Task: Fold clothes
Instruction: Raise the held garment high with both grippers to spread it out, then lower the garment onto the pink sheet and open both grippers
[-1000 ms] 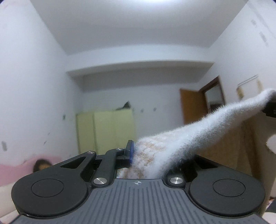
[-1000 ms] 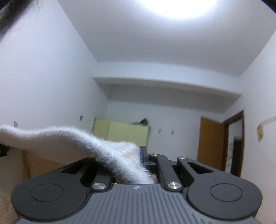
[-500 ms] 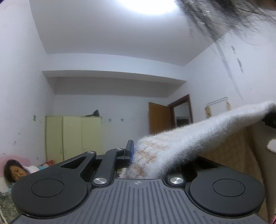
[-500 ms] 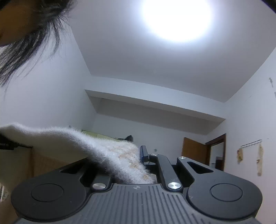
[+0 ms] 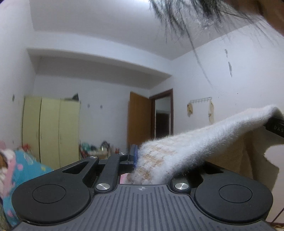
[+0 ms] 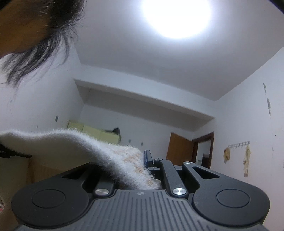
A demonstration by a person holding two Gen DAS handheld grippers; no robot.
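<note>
Both views have swung rightward; door [image 5: 140, 117] now central. Left gripper [image 5: 140, 160] and right gripper [image 6: 140, 165] each clamp the fuzzy sweater [image 5: 195, 140], stretched aloft between them. Keep tension even before lowering.

1. A ceiling lamp [image 6: 175, 16] blew out to white glare.
2. Fisheye curvature bent the walls [image 5: 230, 74] at the edges.
3. The bedding [image 5: 21, 168] at left was smeared; hair [image 6: 44, 37] up close was soft.

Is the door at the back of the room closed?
No, in the left wrist view the brown door is swung open beside a dark doorway.
</note>
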